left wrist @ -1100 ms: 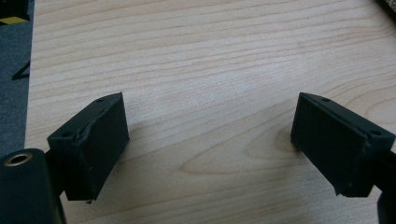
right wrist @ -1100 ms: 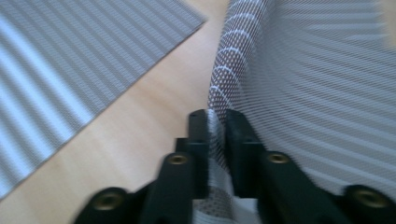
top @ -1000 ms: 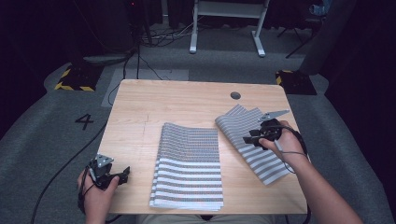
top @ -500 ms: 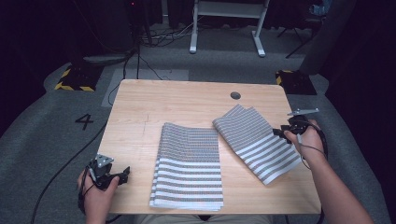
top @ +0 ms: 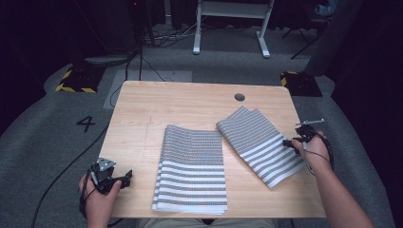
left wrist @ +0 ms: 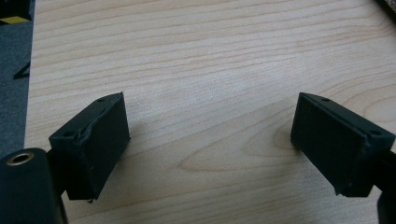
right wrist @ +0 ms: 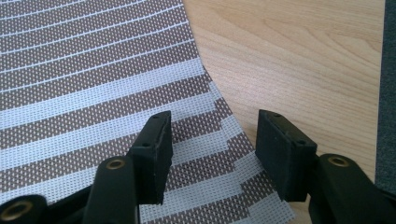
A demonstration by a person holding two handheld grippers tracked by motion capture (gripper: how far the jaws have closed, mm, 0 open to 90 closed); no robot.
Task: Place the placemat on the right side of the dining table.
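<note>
Two grey-and-white striped cloths lie folded on the wooden table point(top: 180, 102). One cloth point(top: 192, 171) sits square at the front middle; the other point(top: 261, 142) lies slanted to its right. My right gripper point(top: 288, 142) is low at that slanted cloth's right edge. In the right gripper view its jaws point(right wrist: 215, 149) stand apart over the cloth's stepped edge point(right wrist: 84, 93), pressing nothing; they have just been opening. My left gripper point(top: 124, 176) rests at the table's front left corner, open over bare wood point(left wrist: 210, 140).
A round hole point(top: 239, 97) sits in the table's far right part. Grey floor surrounds the table, with a painted 4 point(top: 85, 123), a cable at the left and yellow-black blocks point(top: 76, 80) at the back. A white frame point(top: 228, 28) stands beyond.
My right hand has moved off the slanted cloth's top, rightward and down to the cloth's right edge near the table's side. The left hand has stayed put.
</note>
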